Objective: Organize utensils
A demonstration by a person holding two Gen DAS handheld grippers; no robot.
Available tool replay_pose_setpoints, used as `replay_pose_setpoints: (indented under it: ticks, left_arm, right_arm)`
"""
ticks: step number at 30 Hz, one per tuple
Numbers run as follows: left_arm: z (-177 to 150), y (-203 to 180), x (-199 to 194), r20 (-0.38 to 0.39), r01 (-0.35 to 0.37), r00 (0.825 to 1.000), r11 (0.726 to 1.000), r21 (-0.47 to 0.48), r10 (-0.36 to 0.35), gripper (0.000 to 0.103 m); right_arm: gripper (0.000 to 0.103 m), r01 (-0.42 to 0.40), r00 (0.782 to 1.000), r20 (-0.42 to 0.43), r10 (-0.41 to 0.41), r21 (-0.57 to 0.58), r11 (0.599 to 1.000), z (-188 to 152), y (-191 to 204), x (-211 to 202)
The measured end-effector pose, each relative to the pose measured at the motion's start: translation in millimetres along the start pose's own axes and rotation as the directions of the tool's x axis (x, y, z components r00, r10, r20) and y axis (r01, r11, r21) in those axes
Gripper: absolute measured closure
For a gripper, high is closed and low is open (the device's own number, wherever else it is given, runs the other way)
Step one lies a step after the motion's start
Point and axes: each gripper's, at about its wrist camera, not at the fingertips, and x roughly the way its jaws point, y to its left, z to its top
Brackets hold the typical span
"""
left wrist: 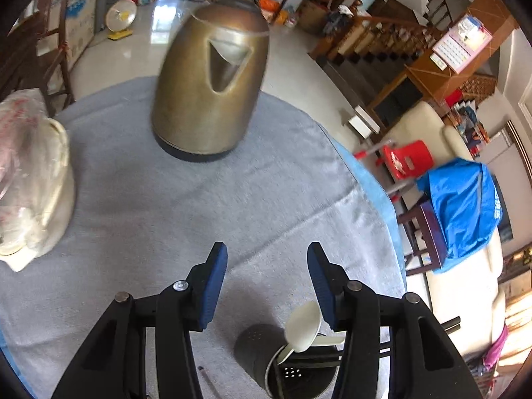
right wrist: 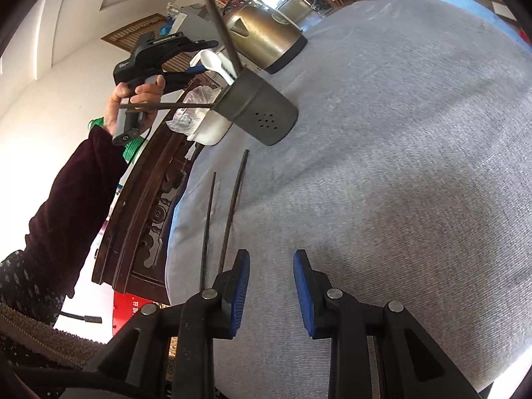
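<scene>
A dark metal utensil holder (left wrist: 262, 355) with small holes stands on the grey cloth, just below my open, empty left gripper (left wrist: 267, 281). It holds a white spoon (left wrist: 302, 327) and dark chopsticks. In the right wrist view the holder (right wrist: 262, 109) stands further off, with the spoon (right wrist: 216, 63) and chopsticks (right wrist: 219, 26) sticking out. Two dark chopsticks (right wrist: 232, 206) lie on the cloth between the holder and my right gripper (right wrist: 271, 286), which is open and empty, just right of their near ends. The left gripper (right wrist: 156, 53) shows in the person's hand above the holder.
A bronze electric kettle (left wrist: 209, 93) stands at the far side of the round table (left wrist: 133, 199). A white pot wrapped in a plastic bag (left wrist: 30, 173) sits at the left. A red stool (left wrist: 407, 159) and a blue-covered chair (left wrist: 462, 206) stand beyond the table's right edge.
</scene>
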Motion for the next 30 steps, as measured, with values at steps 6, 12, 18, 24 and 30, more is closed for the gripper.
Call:
replay_pose_setpoints:
  ticks: [6,12,18,24,30]
  left_arm:
    - [-7.9,-19.2,5.4,-0.059,0.017,0.998,0.993,0.120,-0.010,0.053]
    - [-33.9,-58.0,-31.8,-0.041,0.140,0.990,0.926,0.350,-0.134,0.066]
    - [-48.9,-71.1,-81.0,0.011,0.154,0.984,0.874,0.461,-0.179,0.066]
    - [-59.5,-53.4,-129.2,0.129,0.117,0.975,0.910,0.398,-0.182,0.066]
    - [-102.2,0.2,-168.5,0.271,0.094,0.951,0.974,0.207,-0.149,0.055]
  right_arm:
    - [0.073,-0.002,1.000,0.007,0.002,0.021,1.000,0.0,-6.0,-4.3]
    - [0.073,0.003,1.000,0.011,-0.003,0.021,1.000,-1.8,-5.2,-4.3]
    - [0.073,0.010,1.000,0.017,-0.010,0.013,1.000,-3.6,0.3,-6.2]
    - [0.073,0.007,1.000,0.021,-0.007,-0.016,1.000,-6.5,12.1,-8.6]
    - [0.073,0.004,0.999,0.033,-0.002,-0.064,0.998,-11.1,28.0,-14.9]
